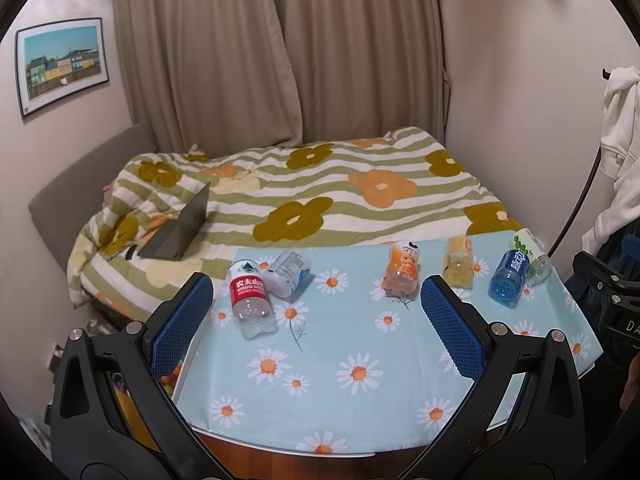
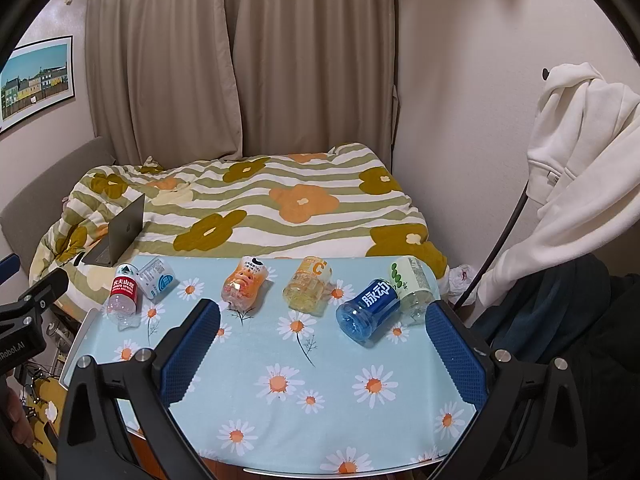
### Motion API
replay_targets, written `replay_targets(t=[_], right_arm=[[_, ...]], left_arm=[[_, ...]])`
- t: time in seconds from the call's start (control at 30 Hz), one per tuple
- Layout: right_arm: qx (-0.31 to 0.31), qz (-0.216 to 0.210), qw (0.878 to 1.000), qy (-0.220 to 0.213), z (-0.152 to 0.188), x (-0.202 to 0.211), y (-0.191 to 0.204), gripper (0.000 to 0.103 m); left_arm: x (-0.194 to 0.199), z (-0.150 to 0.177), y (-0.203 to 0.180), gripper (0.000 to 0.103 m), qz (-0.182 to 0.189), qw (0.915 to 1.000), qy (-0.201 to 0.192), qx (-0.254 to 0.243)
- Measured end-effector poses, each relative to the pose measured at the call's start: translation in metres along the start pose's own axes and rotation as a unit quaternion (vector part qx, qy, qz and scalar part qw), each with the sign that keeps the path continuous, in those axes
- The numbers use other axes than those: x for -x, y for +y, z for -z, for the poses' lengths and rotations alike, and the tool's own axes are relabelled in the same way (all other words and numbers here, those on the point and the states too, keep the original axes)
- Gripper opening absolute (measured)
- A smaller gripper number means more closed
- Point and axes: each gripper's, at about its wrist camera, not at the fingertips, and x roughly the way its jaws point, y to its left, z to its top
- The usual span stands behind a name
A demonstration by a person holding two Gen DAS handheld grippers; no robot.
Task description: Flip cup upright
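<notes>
Both grippers hung wide apart and empty over the near edge of the table (image 2: 280,432); the left gripper (image 1: 316,320) faced the bare cloth between the red-labelled cup (image 1: 250,300) and the orange cup (image 1: 400,270); the right gripper (image 2: 322,350) sat just short of the blue cup (image 2: 368,312), which lay on its side like the rest. Six cut-bottle cups lay toppled in a row along the far edge of the daisy-printed cloth: red, white (image 2: 158,278), orange, yellow (image 2: 310,284), blue, green-dotted (image 2: 412,286); beyond stood a bed (image 2: 260,200) with a flowered quilt, an open laptop (image 2: 118,238), beige curtains (image 2: 240,60). The blue label read 脉动; the red, 农夫山泉.
</notes>
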Motion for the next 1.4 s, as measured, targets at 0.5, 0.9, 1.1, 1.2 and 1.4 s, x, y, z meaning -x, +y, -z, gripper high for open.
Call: replay_targets(t=[0.5, 0.9, 1.1, 1.2, 1.4], right_arm=[[-0.011, 0.004, 1.0, 0.013, -0.005, -0.002, 0.004, 0.102], [-0.024, 0.032, 0.998, 0.056, -0.001, -0.04, -0.033, 0.102], [-0.024, 0.015, 0.996, 0.085, -0.007, -0.095, -0.081, 0.102], [-0.01, 0.01, 0.995, 0.1, -0.009, -0.126, -0.101, 0.102], [0.013, -0.008, 0.992, 0.128, -0.013, -0.187, -0.134, 0.1]], left_arm=[[-0.014, -0.008, 0.004, 0.103, 0.011, 0.9996, 0.022, -0.016], [-0.074, -0.006, -0.033, 0.103, 0.037, 0.9965, 0.067, -0.034], [-0.107, 0.003, -0.07, 0.103, 0.021, 0.9945, 0.098, -0.029], [-0.126, 0.01, -0.09, 0.103, 0.017, 0.9926, 0.117, -0.029], [-0.16, 0.019, -0.132, 0.103, 0.021, 0.9885, 0.147, -0.028]])
